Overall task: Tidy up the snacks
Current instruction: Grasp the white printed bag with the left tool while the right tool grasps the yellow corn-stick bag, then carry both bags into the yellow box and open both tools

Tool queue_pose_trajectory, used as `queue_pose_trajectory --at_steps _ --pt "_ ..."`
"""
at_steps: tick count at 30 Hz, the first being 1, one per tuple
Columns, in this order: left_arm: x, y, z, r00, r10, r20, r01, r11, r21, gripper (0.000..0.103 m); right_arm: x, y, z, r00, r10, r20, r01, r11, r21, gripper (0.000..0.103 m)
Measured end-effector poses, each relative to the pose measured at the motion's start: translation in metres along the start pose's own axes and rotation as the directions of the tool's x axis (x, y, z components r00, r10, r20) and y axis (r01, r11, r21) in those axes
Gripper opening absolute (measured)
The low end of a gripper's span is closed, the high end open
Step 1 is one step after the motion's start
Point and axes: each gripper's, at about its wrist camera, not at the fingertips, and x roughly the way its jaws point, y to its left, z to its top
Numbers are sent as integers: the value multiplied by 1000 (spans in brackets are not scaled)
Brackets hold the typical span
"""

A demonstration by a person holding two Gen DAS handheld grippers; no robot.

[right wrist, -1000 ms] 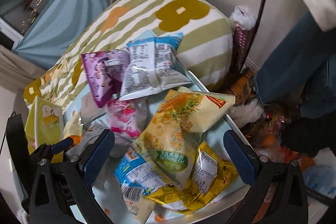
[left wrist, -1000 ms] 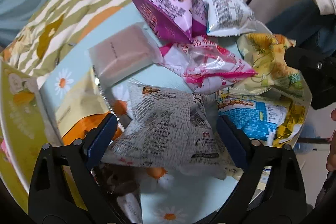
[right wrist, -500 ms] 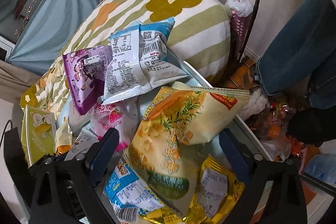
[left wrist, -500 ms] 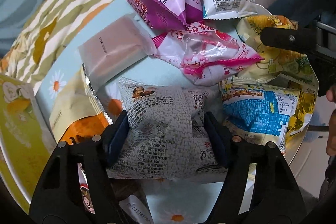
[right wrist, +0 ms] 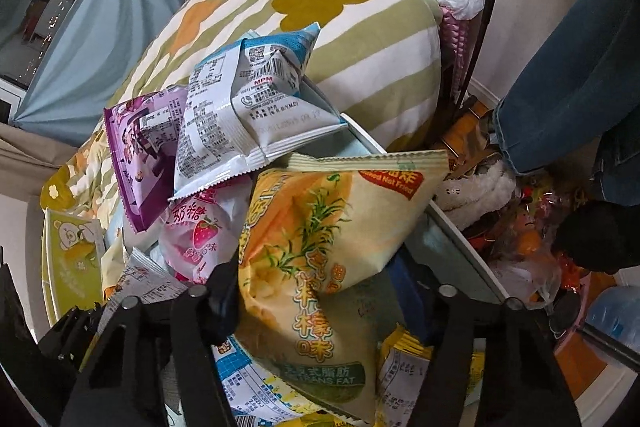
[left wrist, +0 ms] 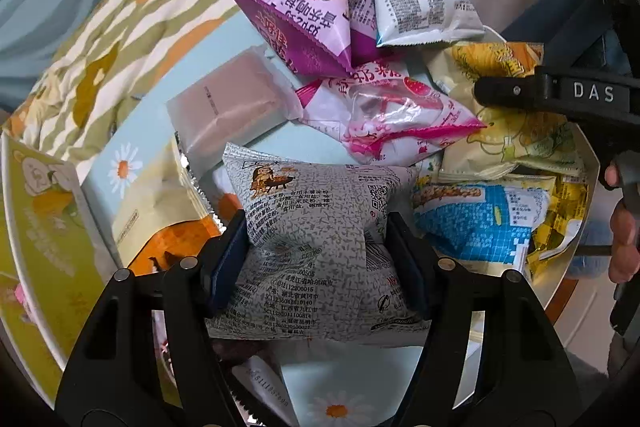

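Two grippers, each pinching one bag. Left gripper (left wrist: 316, 259) is clamped on the grey bag (left wrist: 320, 247), near the tray's (left wrist: 576, 283) front edge; a second ago its jaws stood wide around that bag. Right gripper (right wrist: 320, 291) squeezes the yellow bag (right wrist: 320, 267) at the tray's right edge, where earlier it was spread. One purple bag (left wrist: 304, 15), one pink bag (left wrist: 384, 115), one white bag (left wrist: 420, 7) lie behind.
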Motion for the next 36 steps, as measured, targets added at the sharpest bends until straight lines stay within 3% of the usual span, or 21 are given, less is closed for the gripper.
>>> queue_pose_trajectory --at_steps 4,20,29,36 --pt "-10 1 1 1000 1 20 -1 1000 -11 66 -5 -2 -2 1000 25 8 -25 1000 14 51" --pt "-67 5 -6 991 26 133 -11 994 -111 65 -40 10 -9 995 102 1 -102 994 -46 50" --pt "-103 19 -16 977 78 199 -34 975 -219 65 -55 36 -12 989 148 -16 -148 976 -161 50" --pt "-129 38 -33 962 138 237 -55 944 -324 65 -60 68 -20 980 189 -65 -199 940 -277 49"
